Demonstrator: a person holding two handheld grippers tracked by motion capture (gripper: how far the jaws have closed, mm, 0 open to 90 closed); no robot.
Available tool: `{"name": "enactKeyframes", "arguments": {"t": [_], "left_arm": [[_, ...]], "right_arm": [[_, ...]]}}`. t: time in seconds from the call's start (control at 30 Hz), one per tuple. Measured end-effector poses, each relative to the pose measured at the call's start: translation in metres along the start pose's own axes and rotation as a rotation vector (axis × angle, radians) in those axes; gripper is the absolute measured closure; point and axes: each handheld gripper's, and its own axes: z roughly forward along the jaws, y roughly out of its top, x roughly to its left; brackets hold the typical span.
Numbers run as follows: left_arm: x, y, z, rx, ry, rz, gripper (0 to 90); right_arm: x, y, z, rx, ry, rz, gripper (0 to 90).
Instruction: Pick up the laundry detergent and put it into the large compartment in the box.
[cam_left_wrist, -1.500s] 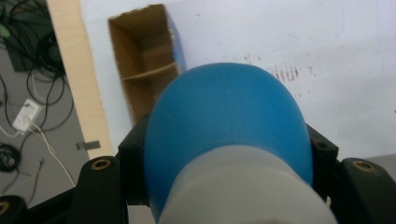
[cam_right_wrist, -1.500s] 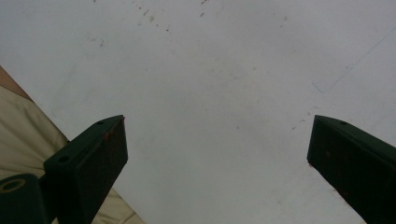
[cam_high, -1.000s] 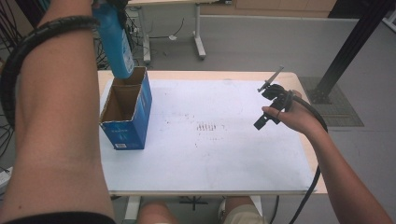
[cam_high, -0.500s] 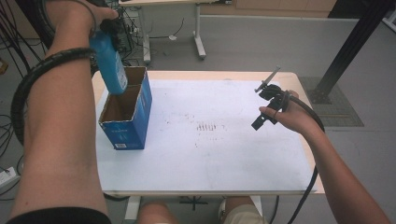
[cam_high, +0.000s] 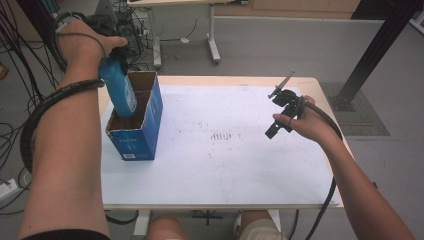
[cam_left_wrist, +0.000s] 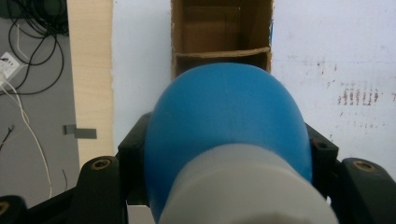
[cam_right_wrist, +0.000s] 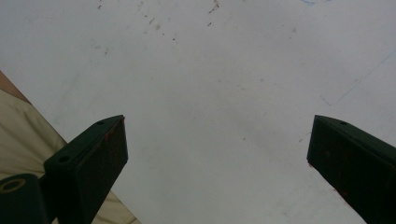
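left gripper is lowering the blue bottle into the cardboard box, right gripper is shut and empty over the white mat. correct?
Not quite: the right gripper is open, its jaws spread wide with nothing between them, as the right gripper view shows. The rest holds: the left gripper grips the blue bottle going into the cardboard box, and the right one is empty over the white mat.

The bottle (cam_high: 119, 90) is bright blue with a white cap end (cam_left_wrist: 247, 186). The box (cam_high: 135, 127) is blue outside with white print, plain brown cardboard inside (cam_left_wrist: 219, 28). The worktop (cam_high: 225, 165) is white with a pale wood edge, speckled with small reddish-brown marks (cam_high: 225, 136). The right gripper (cam_high: 281, 112) is black, its fingers (cam_right_wrist: 88, 158) dark with faint red flecks. The floor (cam_high: 280, 45) is grey.
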Motion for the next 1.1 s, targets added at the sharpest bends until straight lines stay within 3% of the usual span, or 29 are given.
{"name": "enactKeyframes", "arguments": {"t": [1.1], "left_arm": [[-0.014,-0.012,0.088,0.031,0.023,0.057,37.5]], "right_arm": [[0.003,-0.002,0.001,0.002,-0.003,-0.001,5.4]]}}
